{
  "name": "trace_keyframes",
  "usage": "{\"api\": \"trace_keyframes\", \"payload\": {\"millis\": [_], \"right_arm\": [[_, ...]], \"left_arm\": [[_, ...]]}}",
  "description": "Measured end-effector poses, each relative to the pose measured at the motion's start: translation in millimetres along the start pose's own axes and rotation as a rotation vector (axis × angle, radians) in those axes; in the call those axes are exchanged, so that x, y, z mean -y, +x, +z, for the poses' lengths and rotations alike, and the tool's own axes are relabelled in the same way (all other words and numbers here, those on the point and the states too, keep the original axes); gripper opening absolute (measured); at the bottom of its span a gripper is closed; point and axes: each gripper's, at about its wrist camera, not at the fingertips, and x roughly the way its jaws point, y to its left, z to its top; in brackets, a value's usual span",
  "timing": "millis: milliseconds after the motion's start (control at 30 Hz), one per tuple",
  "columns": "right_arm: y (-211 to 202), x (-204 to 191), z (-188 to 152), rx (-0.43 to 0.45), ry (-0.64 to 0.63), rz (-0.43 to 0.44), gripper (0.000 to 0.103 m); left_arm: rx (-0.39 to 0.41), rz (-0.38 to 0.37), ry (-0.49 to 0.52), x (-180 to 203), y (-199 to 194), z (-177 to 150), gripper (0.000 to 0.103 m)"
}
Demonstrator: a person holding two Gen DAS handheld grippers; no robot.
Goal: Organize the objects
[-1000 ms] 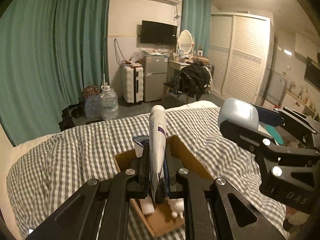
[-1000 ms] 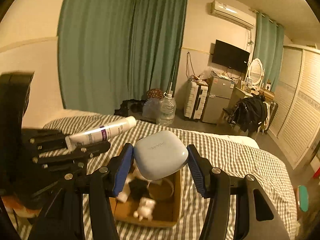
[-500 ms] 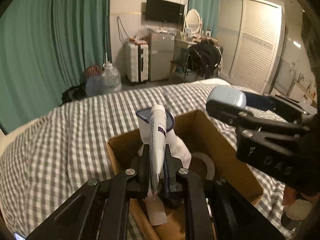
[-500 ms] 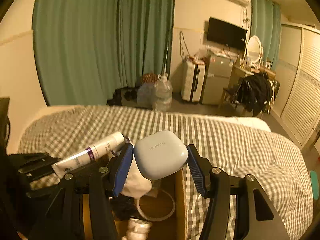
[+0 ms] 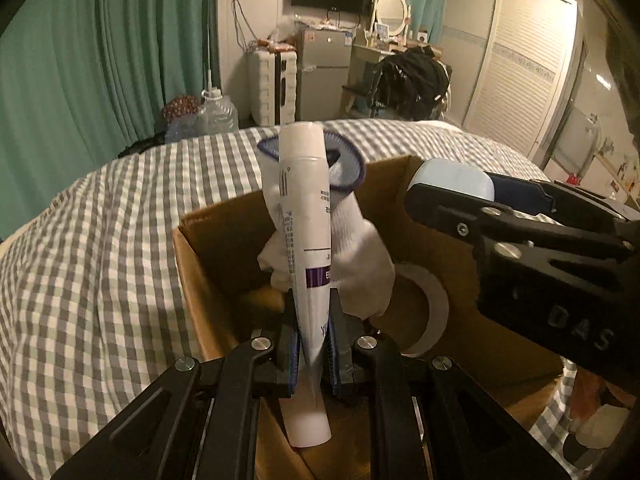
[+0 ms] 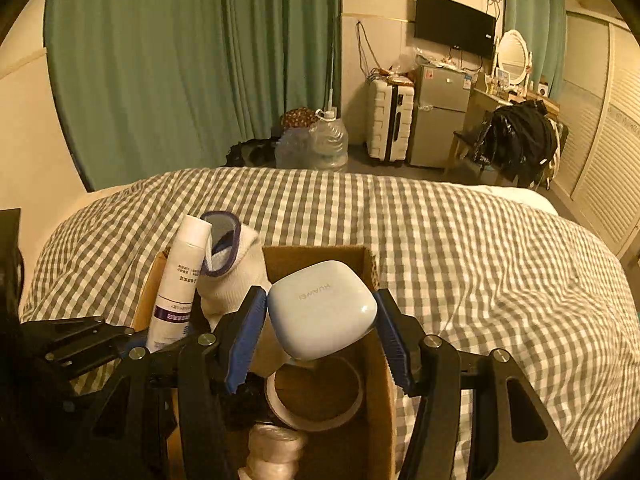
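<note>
Dim warm-lit bedroom, teal curtains [image 6: 192, 64] along the wall, wall-mounted TV [image 6: 454, 24], silver fridge [image 6: 438, 116] beside a white suitcase [image 6: 390, 120], louvred wardrobe [image 5: 520, 64], grey gingham bed [image 6: 460, 232] in front.

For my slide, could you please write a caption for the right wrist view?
Right gripper holds an earbud case above a cardboard box on a checked bed.

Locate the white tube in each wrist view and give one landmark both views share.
Left wrist: tube at centre, upright between the left gripper's pads.
Right wrist: tube at lower left, beside the sock.
Shared landmark: the cardboard box on the checked bedspread.
</note>
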Motion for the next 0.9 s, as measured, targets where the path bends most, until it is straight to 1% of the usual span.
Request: {"api": "trace_keyframes", "payload": {"millis": [167,200,233,267,333,400,467,533,600,667,767,900], "right_arm": [[6,1,-5,0.0,-0.002,0.02,0.056],[6,1,-5,0.006,-0.002,0.019,0.057],[4,2,-6,0.015,0.0,0.018,0.065],[2,2,-6,0.02,0.002,0.019,0.069],[-2,3,-7,0.031,0.009,0.021,0.07],[-4,5,-6,0.034,0.013,0.014,0.07],[-6,7,-4,0.038,0.017,0.009,0.071],[-8,8,-1,0.042,0.024,0.007,0.073],[-10,8,3,0.047,0.024,0.002,0.074],[-15,7,7,0.058,0.017,-0.009,0.074],[-29,6,14,0.078,0.016,-0.022,0.074],[-60,6,26,0.123,0.036,-0.033,0.074]], "left_arm": [[-0.004,-0.01,-0.014,-3,0,-3,0.012],[-0.006,-0.015,-0.012,-3,-1,-3,0.013],[-0.008,-0.016,-0.008,-3,-1,-3,0.014],[-0.008,-0.014,-0.005,-2,-2,-2,0.018],[-0.008,-0.015,0.0,-1,-4,-1,0.028],[-0.009,-0.02,-0.006,-1,-5,1,0.049],[0.002,-0.02,-0.009,0,-8,4,0.056],[0.013,-0.011,0.004,3,-11,10,0.058],[0.031,0.004,0.014,5,-17,19,0.07],[0.052,0.012,0.01,4,-24,23,0.073],[0.079,0.018,0.006,3,-42,28,0.073],[0.123,0.033,0.006,4,-74,38,0.073]]}}
